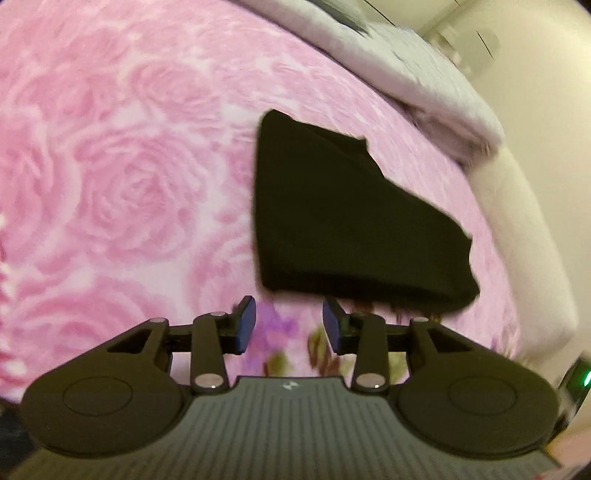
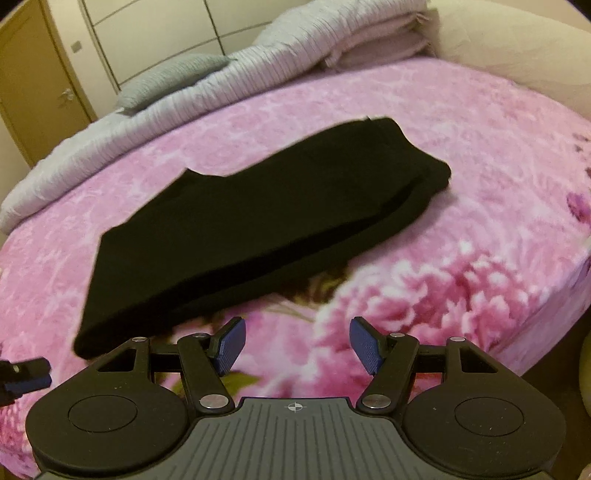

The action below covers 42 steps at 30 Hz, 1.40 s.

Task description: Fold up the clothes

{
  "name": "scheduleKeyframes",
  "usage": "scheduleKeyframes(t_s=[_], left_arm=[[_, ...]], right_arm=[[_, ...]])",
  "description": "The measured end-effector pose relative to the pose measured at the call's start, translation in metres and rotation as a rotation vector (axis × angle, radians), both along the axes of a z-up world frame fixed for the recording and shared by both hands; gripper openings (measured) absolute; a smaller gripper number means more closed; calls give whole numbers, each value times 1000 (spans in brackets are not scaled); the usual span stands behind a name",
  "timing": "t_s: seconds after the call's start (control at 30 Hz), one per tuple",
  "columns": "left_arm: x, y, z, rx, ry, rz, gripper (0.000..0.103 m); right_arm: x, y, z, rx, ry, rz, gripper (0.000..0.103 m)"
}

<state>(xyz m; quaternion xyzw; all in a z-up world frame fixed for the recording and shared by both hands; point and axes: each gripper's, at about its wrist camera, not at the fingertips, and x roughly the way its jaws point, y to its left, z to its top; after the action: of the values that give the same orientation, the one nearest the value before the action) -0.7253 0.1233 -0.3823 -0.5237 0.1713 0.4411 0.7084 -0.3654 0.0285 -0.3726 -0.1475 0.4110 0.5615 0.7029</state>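
Note:
A black garment [image 1: 343, 221] lies folded flat on the pink floral bed cover [image 1: 110, 166]. In the left wrist view my left gripper [image 1: 289, 325] is open just short of the garment's near edge, holding nothing. The right wrist view shows the same black garment [image 2: 266, 218] as a long folded strip across the bed cover [image 2: 461, 147]. My right gripper [image 2: 297, 345] is open below the strip's near edge, with nothing between its blue pads. The tip of the left gripper [image 2: 27, 373] pokes in at the left edge of that view.
A rolled grey-white quilt [image 2: 221, 81] and a grey pillow [image 2: 173, 77] lie along the far side of the bed. A cream padded bed surround [image 1: 517, 221] borders the bed. White cabinet doors [image 2: 159, 26] and a wooden door [image 2: 40, 85] stand behind.

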Motion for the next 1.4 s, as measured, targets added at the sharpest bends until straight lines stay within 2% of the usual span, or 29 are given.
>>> scheduleKeyframes(t_s=[0.2,0.37,0.47,0.5,0.63,0.73,0.83,0.9,0.97,1.03,1.07,1.17,1.2,1.27,1.37,1.4], left_arm=[[-12,41,-35,-75,-167,131,38],[-8,56,-57,-106,-274,148,38],[2,54,-59,-76,-270,111,36],[5,53,-58,-59,-250,95,34],[11,51,-53,-19,-163,70,9],[33,51,-27,72,-22,4,4],[79,48,15,235,138,-135,4],[114,47,40,339,182,-233,4],[157,42,59,465,264,-354,4],[203,36,64,547,325,-501,4],[223,34,60,549,325,-570,4],[263,38,25,440,291,-695,6],[265,37,16,416,274,-693,8],[253,34,11,392,194,-648,12],[215,35,21,349,40,-584,17],[199,33,27,338,-8,-565,22]], right_arm=[[18,14,-14,-25,12,-26,66],[28,24,-23,-45,28,-29,66],[37,24,-26,-29,43,-37,66],[41,24,-25,-15,42,-47,66],[56,22,-24,31,40,-89,66],[68,19,-23,42,45,-115,66],[81,16,-22,53,50,-140,66],[89,13,-22,62,54,-156,66],[96,9,-21,71,61,-178,66],[100,5,-20,76,63,-194,66],[102,3,-19,79,62,-202,66],[107,-2,-16,91,63,-222,66],[108,-3,-15,94,67,-226,66],[112,-5,-14,100,75,-234,66],[115,-7,-14,122,92,-233,66],[115,-7,-13,134,103,-229,66]])
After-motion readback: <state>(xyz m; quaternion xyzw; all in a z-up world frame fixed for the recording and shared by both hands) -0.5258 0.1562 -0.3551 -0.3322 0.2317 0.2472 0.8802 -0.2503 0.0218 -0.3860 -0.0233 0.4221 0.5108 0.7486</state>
